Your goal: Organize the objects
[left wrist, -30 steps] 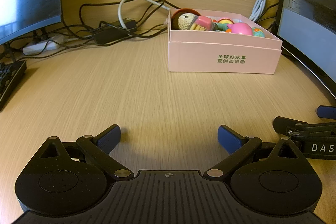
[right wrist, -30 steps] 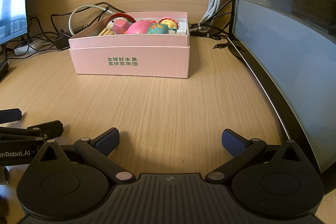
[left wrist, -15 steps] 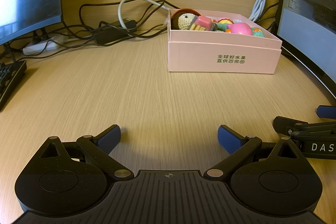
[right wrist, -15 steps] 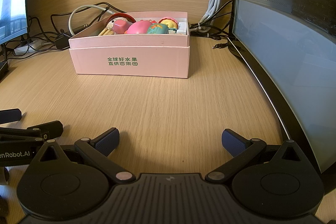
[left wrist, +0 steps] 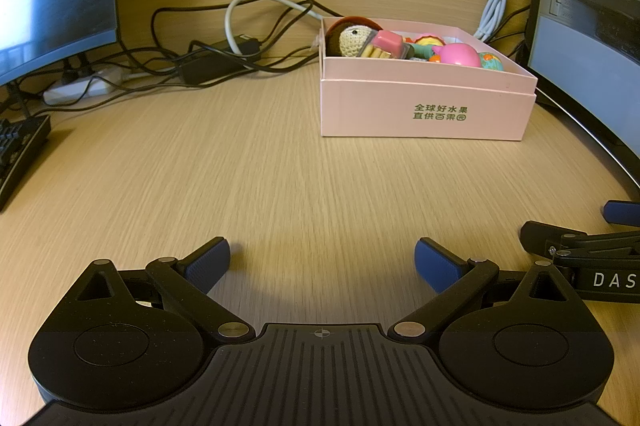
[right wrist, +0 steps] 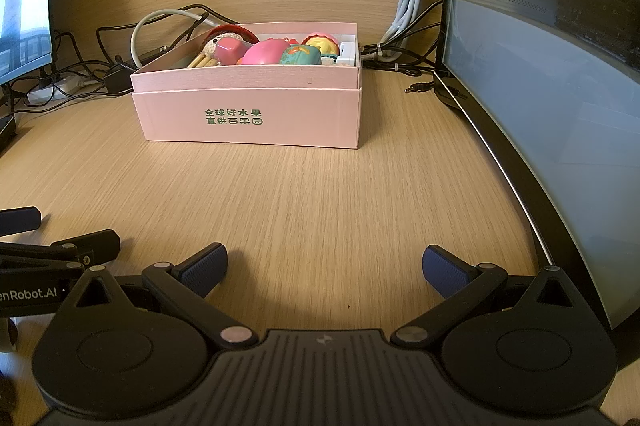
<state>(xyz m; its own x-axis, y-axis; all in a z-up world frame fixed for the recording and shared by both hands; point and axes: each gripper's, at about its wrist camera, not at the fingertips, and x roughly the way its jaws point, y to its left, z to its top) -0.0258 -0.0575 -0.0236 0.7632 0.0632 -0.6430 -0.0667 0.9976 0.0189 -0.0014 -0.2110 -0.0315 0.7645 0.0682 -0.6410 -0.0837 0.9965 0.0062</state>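
Both grippers empty and low on the desk; the toys sit packed in the pink box ahead.

Your left gripper (left wrist: pixel 322 258) and right gripper (right wrist: pixel 324 266) each show fingers spread wide on nothing. The one pink box (right wrist: pixel 248 114), at centre of the right view, holds about six visible toys: a crochet doll (left wrist: pixel 354 40), a pink round toy (right wrist: pixel 266 52) and others. Reach in carelessly and you may snag the box wall, shove it into the cables (left wrist: pixel 200 62) or strike either of two monitors (right wrist: pixel 540 74).

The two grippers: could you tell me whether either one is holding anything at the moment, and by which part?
Nothing is held. The left gripper and the right gripper are both open over bare desk.
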